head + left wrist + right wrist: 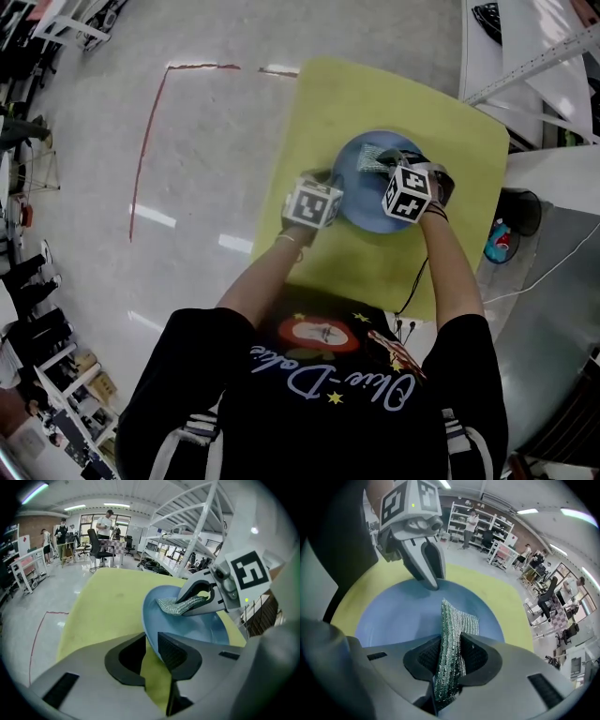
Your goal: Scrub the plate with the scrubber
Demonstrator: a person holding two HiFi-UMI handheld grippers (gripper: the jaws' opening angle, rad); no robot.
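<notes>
Plate (362,202) support: table (375,94) with a matte yellow top and rounded corners, standing on a glossy pale floor (187,141) marked by a thin red line.
Plate form: round, smooth and blue (393,616), a shallow dish with a low raised rim. It lies around the middle of the table, nearer the right edge than the left.
Left gripper (152,653): grey moulded shell with black ribbed pads and a white cube of black square markers on top. Its jaws are drawn narrow, with the plate's near rim (149,637) pinched between them at the side toward the table's left edge.
Right gripper (452,656): same grey shell and ribbed pads. Its jaws are clamped on the scrubber, and their tips reach over the plate's inside.
Scrubber (454,625): a flat pad of silvery-green woven mesh, glittery and coarse. It stands on edge between the pads, and its free end touches the plate's blue surface (180,605).
</notes>
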